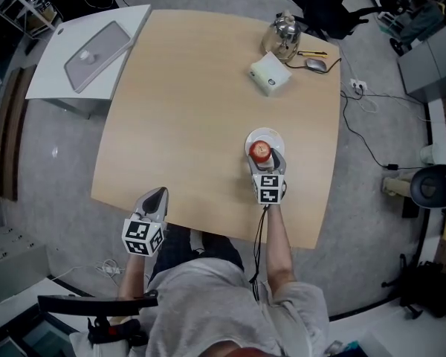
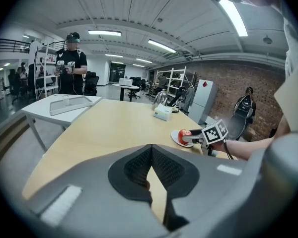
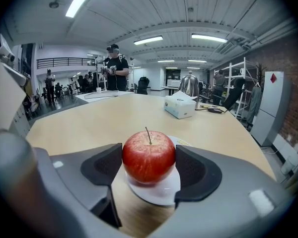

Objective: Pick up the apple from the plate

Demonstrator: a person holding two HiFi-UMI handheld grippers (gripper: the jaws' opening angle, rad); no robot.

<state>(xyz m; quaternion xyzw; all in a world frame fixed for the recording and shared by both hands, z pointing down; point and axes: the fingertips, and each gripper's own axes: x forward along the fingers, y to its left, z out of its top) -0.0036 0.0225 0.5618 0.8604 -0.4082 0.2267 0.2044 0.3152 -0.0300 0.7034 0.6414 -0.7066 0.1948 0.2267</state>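
Apple (image 1: 261, 151): red, stem up, sits on white plate (image 1: 273, 136), near right of worktop (image 1: 193, 110).
Handling: likely firm, smooth and round. It could roll or slip, and bruises if crushed. Best taken across its widest middle.
Right gripper (image 3: 149, 151): jaws spread wide, pads flank the apple's sides, not clamped.
Left gripper (image 2: 150, 150): jaws closed together, empty, well apart from the plate.
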